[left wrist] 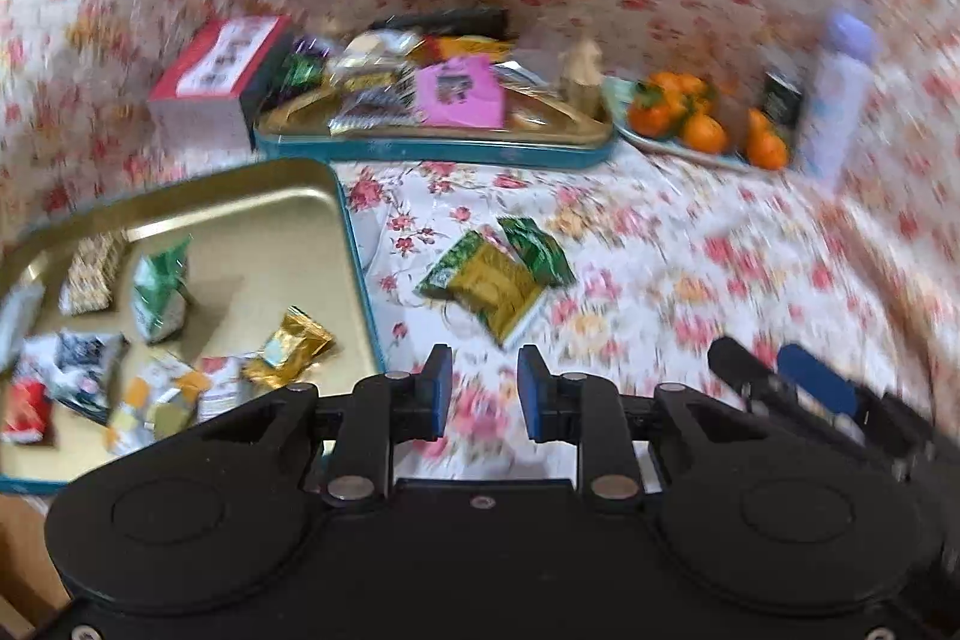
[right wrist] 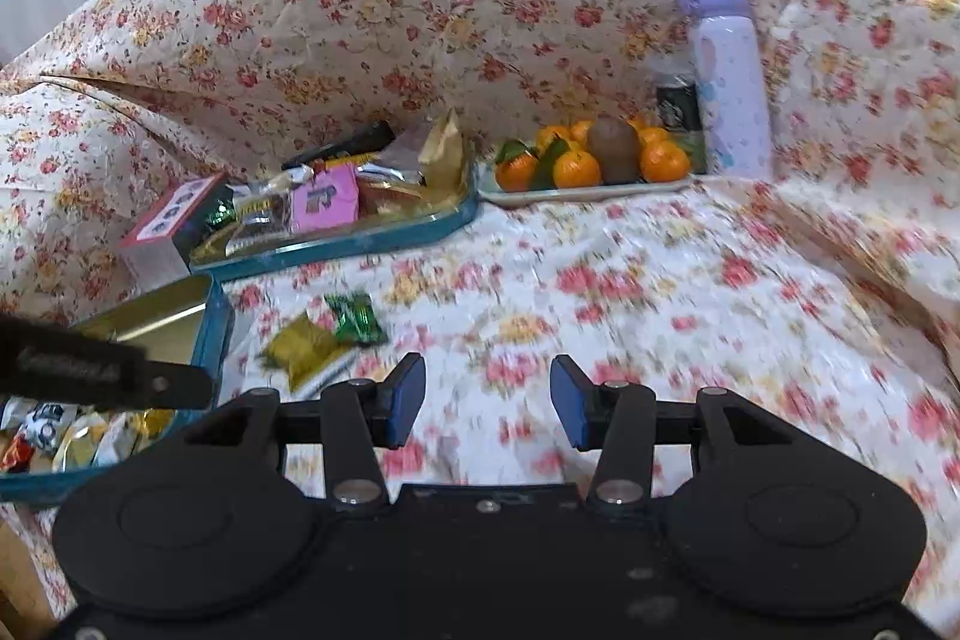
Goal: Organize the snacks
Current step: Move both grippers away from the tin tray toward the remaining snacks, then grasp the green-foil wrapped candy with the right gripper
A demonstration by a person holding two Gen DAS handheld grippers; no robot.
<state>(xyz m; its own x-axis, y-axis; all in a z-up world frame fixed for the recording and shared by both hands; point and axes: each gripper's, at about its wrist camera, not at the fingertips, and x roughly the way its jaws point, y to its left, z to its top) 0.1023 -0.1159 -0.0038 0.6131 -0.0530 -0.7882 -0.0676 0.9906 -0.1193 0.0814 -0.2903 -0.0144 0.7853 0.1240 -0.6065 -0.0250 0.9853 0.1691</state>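
My left tool (left wrist: 484, 391) hangs with its blue pads apart and nothing between them; my right tool (right wrist: 487, 400) stands wider, also empty. Two loose snack packets (left wrist: 498, 277) lie on the floral cloth (left wrist: 690, 244), just right of the near gold tray (left wrist: 252, 220) holding sorted snacks. The far tray (left wrist: 432, 145) is heaped with more, left of the plate of oranges (right wrist: 576, 166).

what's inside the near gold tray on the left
The near gold tray holds loose wrapped snacks: a green-and-white packet, a gold foil one, a red one and others. Its near edge is hidden by the left gripper.
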